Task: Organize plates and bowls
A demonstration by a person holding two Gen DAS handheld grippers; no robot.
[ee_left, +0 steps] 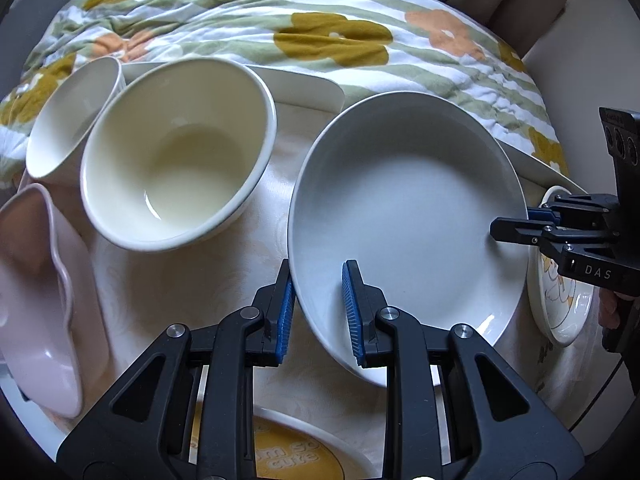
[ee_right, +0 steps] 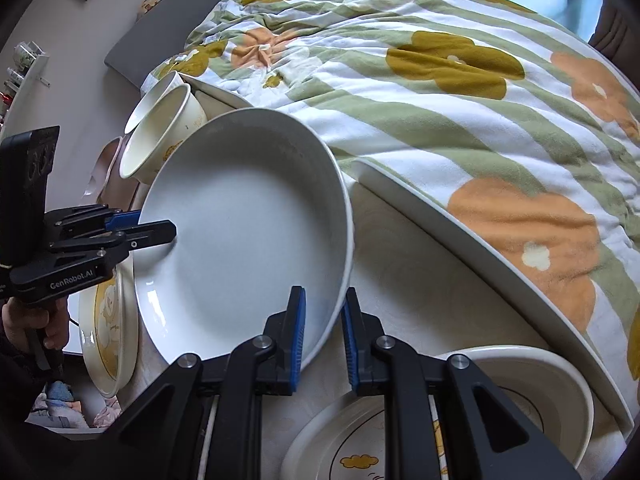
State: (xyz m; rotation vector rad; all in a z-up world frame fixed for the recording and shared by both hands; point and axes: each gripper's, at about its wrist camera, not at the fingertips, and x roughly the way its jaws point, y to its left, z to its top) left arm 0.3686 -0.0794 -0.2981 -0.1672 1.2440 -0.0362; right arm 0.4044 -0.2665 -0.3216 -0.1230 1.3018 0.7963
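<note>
Two hand-held tools take one wide grey plate (ee_left: 404,216) by opposite edges over a cream-topped table (ee_left: 276,184) pushed against a flowered quilt (ee_left: 360,32). At far left a pale pink dish (ee_left: 36,292) stands on edge, beside a small white bowl (ee_left: 72,120) and a deeper cream bowl (ee_left: 176,152), both tipped toward the viewer. Next comes the left tool (ee_left: 318,308), its blue pads closed over the plate's near-left rim, one pad inside the well and one beneath. The plate sits tilted at the table's middle, its lower part glinting under the light. On its right rim the right tool (ee_right: 323,336) is clamped the same way, wall between the pads, with a cartoon-printed dish (ee_left: 560,300) just beyond it and a print-rimmed dish (ee_right: 352,444) and a round white bowl (ee_right: 532,396) lying near. The plate looks like glazed ceramic: stiff, fairly heavy for its width, slick on that glossy face and quick to chip against its crowded neighbours. The raised rim appears the soundest place to take hold, and two grips on opposite sides should keep it from swinging.
</note>
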